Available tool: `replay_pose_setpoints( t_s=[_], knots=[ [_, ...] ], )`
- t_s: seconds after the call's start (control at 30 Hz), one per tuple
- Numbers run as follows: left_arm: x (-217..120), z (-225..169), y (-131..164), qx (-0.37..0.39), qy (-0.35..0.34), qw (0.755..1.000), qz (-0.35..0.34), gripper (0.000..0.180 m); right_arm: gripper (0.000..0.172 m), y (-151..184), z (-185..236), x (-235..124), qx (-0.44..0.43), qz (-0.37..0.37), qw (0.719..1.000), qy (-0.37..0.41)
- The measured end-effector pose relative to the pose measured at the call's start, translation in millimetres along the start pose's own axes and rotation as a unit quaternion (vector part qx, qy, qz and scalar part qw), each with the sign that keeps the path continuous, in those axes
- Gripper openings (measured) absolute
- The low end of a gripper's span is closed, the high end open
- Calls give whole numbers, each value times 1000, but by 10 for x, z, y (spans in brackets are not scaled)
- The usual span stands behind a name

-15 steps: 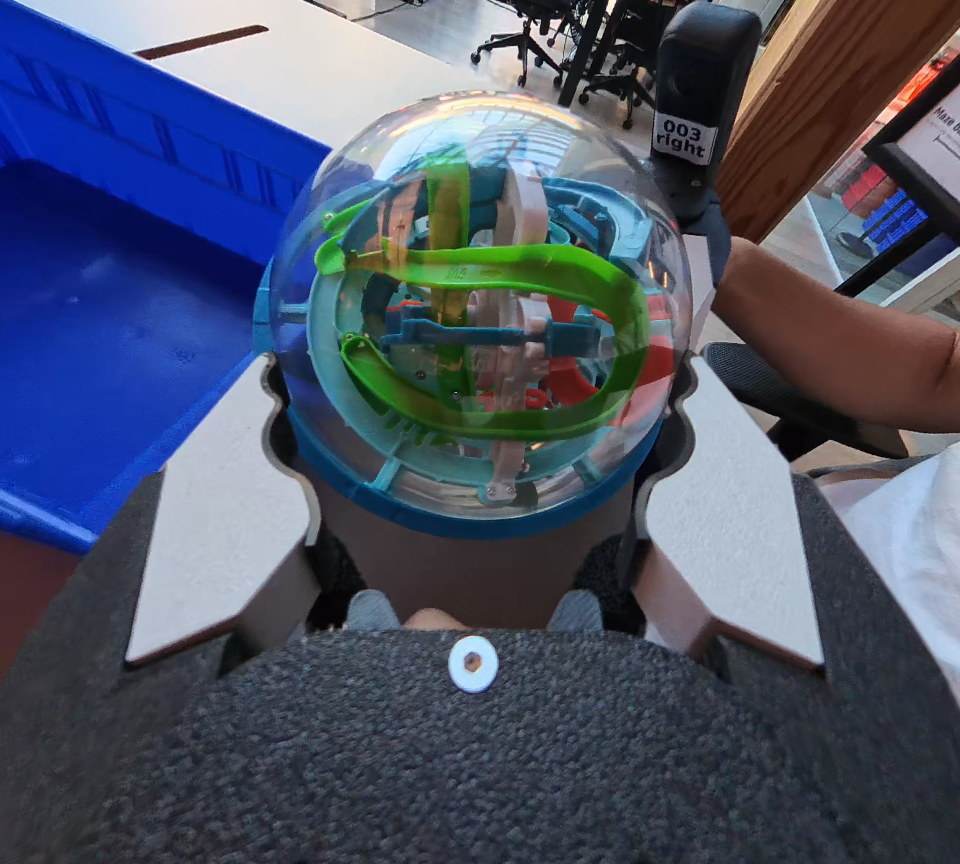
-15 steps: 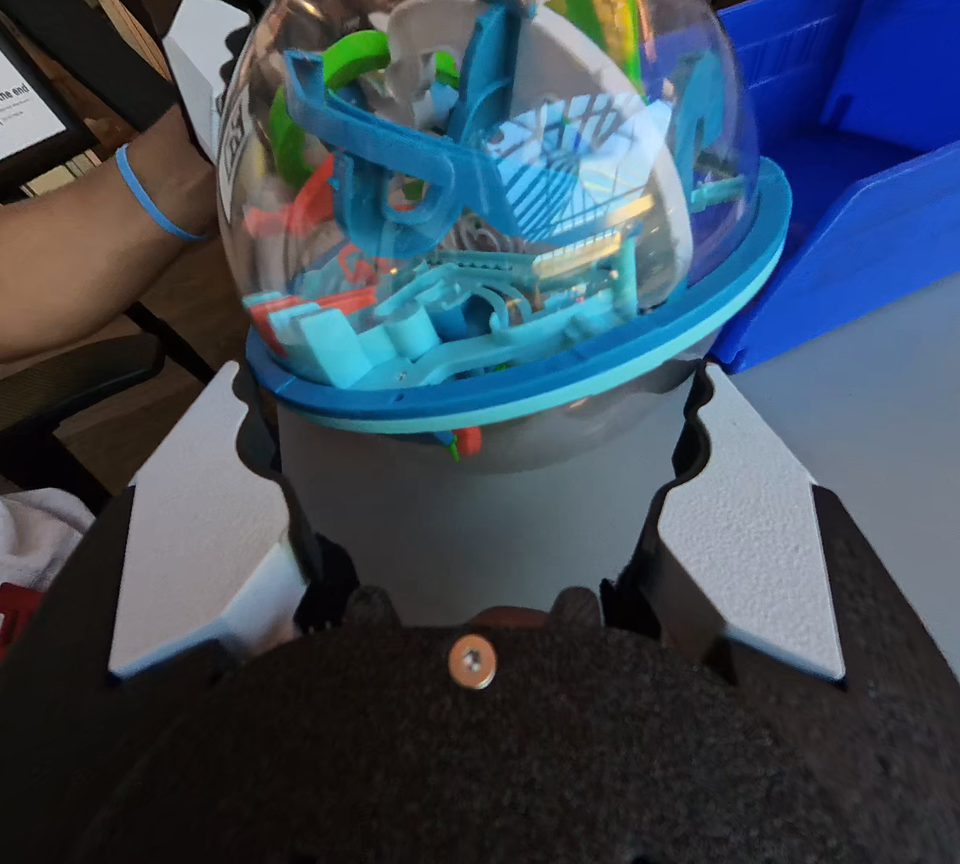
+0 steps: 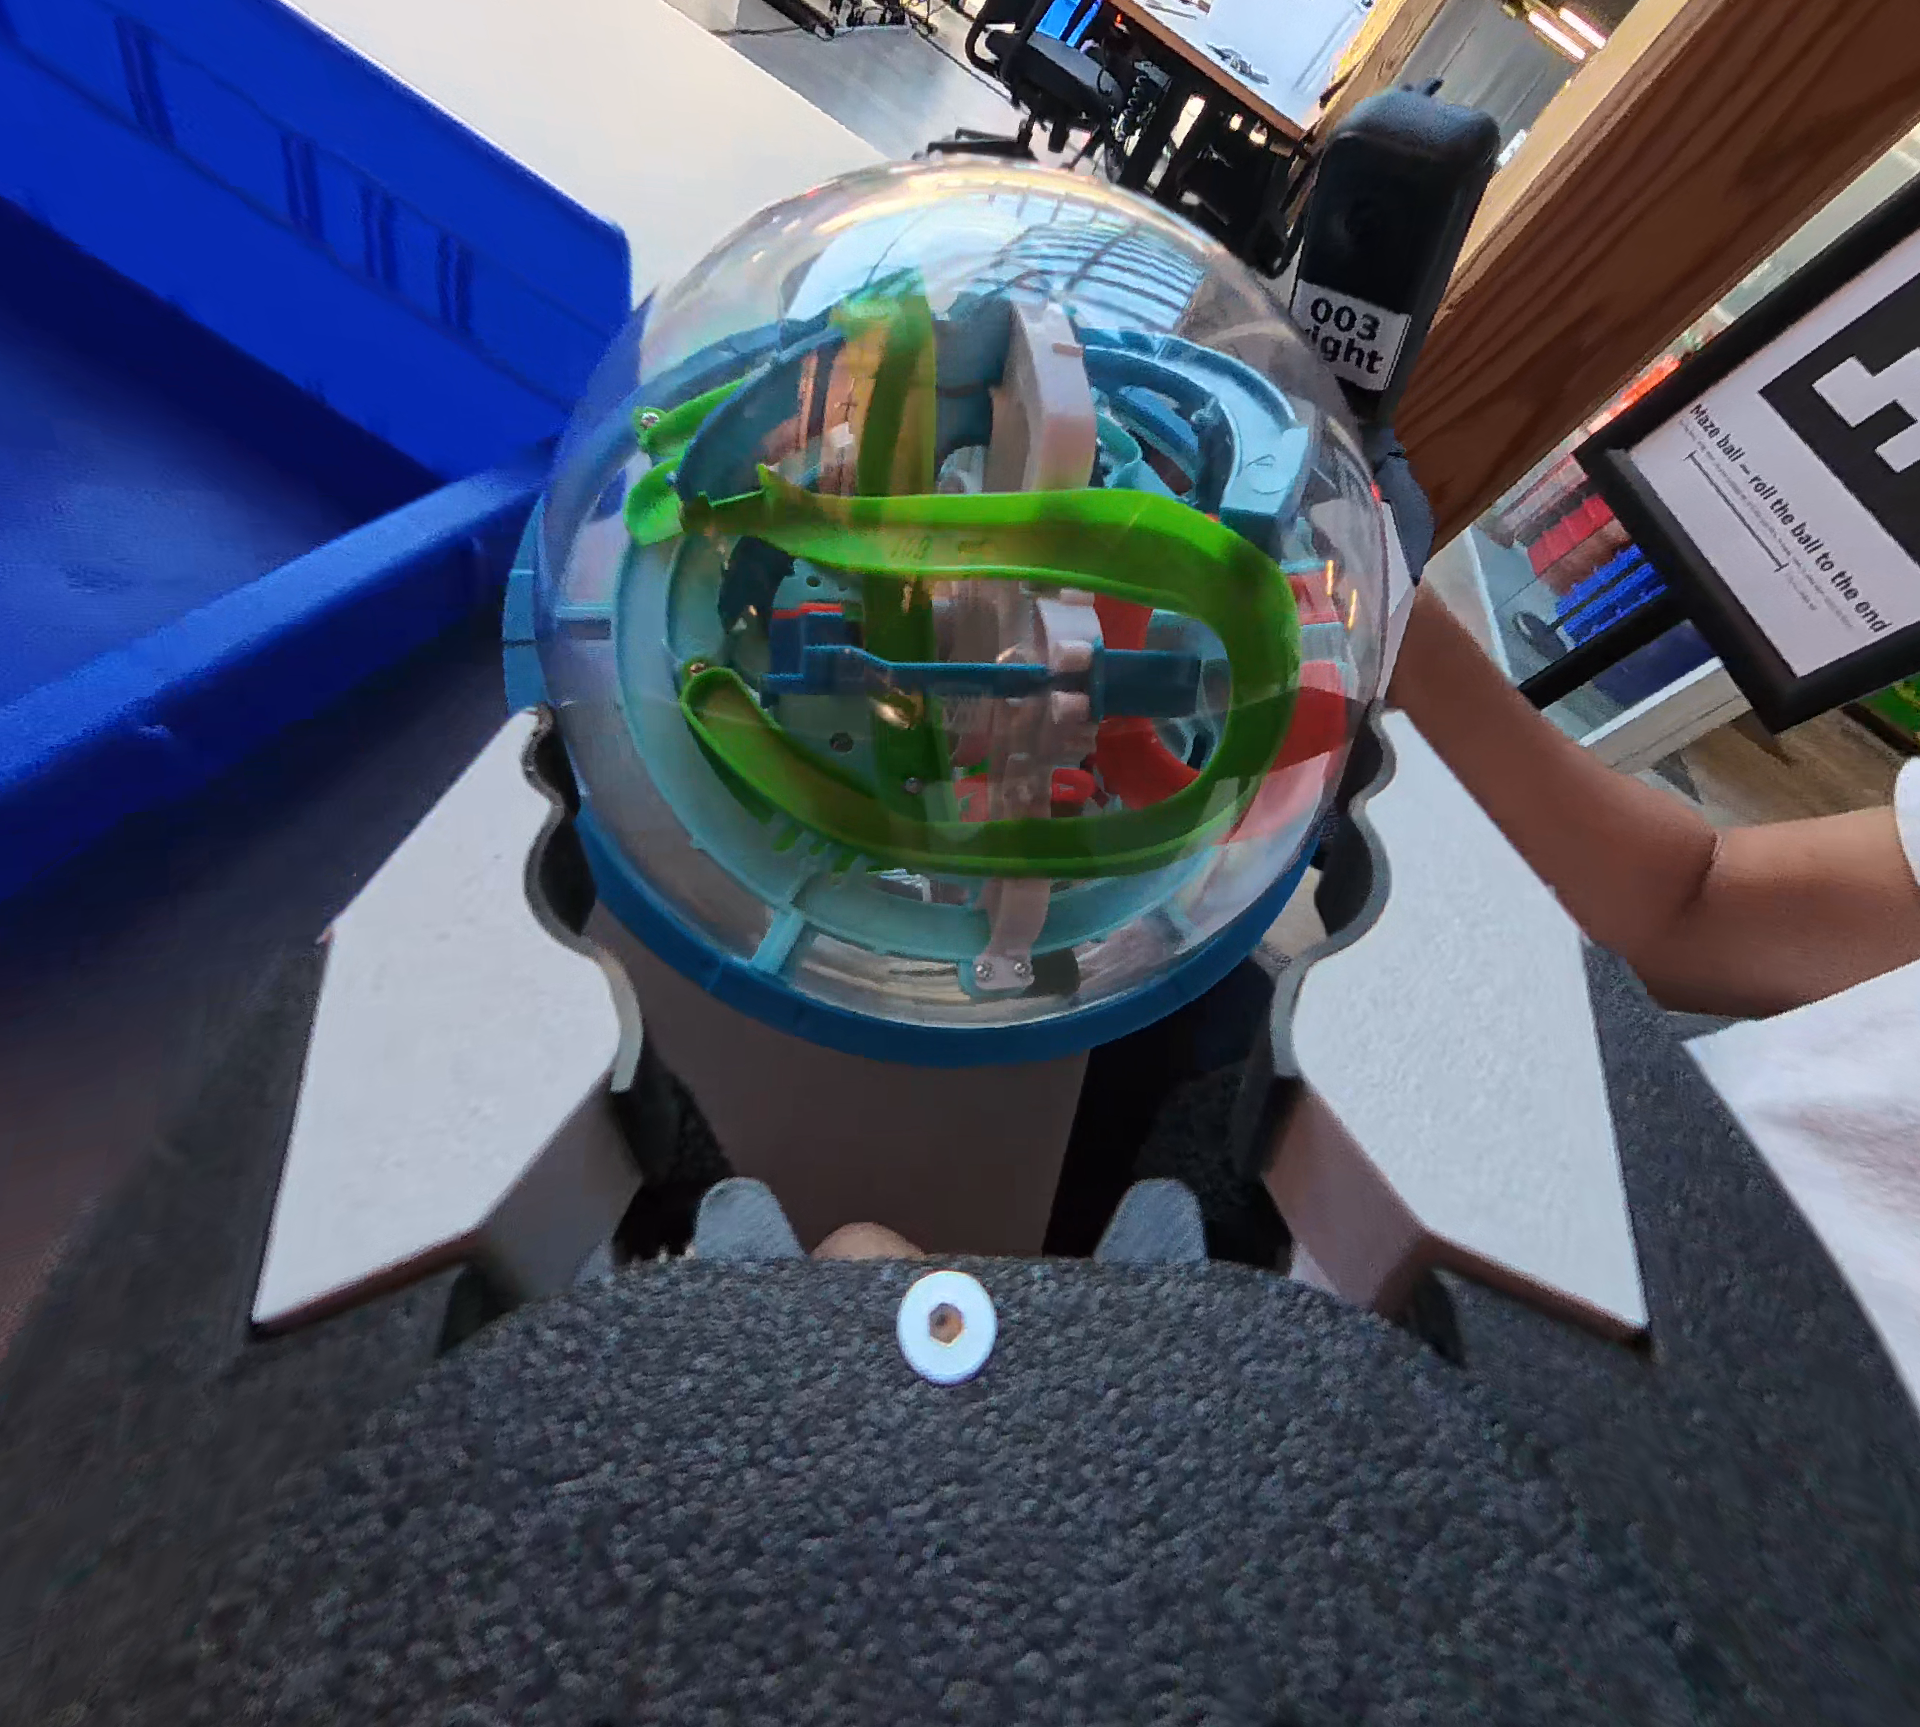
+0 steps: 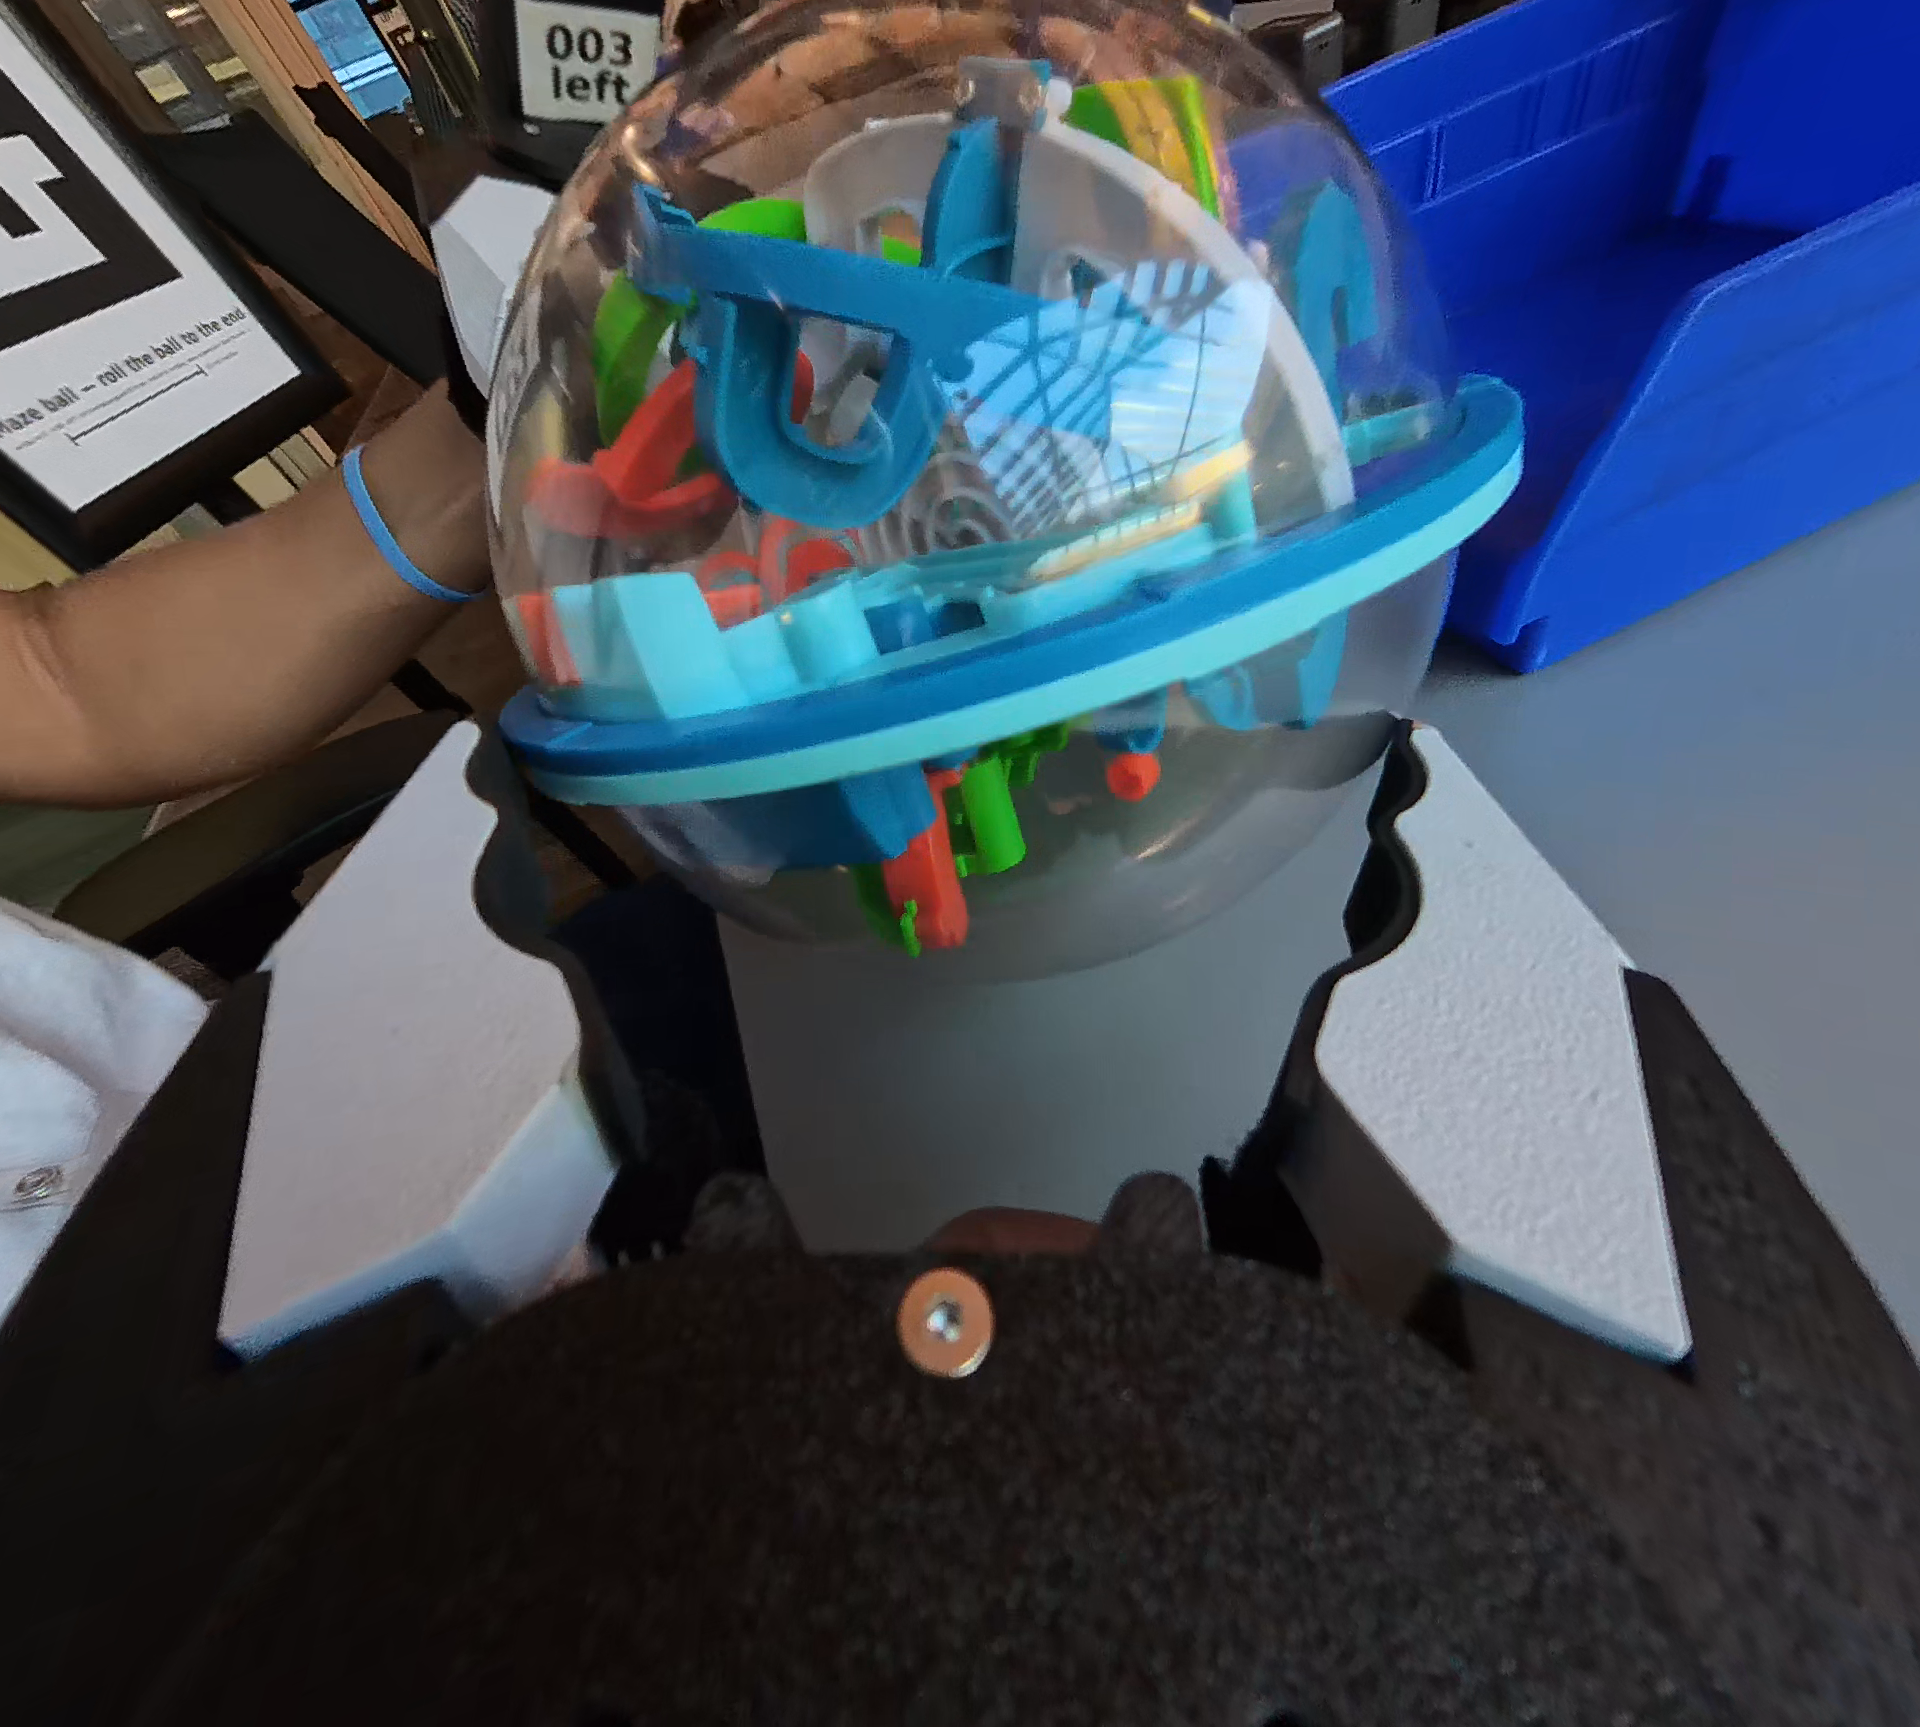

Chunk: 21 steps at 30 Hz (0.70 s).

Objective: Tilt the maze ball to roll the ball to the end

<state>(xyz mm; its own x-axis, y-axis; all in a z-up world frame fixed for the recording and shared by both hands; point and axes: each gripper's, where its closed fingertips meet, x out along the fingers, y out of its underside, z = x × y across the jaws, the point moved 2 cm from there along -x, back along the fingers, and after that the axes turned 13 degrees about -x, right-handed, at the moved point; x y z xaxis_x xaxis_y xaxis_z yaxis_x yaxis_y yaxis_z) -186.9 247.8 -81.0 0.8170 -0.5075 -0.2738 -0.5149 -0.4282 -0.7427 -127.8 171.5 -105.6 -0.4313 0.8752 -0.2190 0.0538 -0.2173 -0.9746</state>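
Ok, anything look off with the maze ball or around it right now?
Nothing stands out. The maze ball sits between both hand-held grippers, its blue equator ring tilted as the task needs. The shell looks intact, and the blue bin stands upright beside it.

- The maze ball (image 3: 956, 597) is held between the left gripper (image 3: 956, 773) and the right gripper (image 4: 945, 804), which face each other across it.
- The maze ball is held above the desk (image 4: 1662, 846).
- A bin (image 3: 208, 430) is set on the desk, left of the ball in the left wrist view.
- A framed sign (image 3: 1787, 514) is seen on the other side.
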Motion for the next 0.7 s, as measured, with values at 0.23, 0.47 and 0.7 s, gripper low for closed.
replay_pose_setpoints(
  t_s=[0.23,0.47,0.7],
  knots=[
    [14,-36,290,135,-57,988,44,134,154,-10,30,-160,43,-29,998,-35],
    [-291,-69,-181,223,-40,968,106,133,152,-91,-37,-109,50,-33,996,-65],
    [59,-52,-231,234,4,950,207,143,152,-220,-146,24,65,-34,993,-91]
  ],
)
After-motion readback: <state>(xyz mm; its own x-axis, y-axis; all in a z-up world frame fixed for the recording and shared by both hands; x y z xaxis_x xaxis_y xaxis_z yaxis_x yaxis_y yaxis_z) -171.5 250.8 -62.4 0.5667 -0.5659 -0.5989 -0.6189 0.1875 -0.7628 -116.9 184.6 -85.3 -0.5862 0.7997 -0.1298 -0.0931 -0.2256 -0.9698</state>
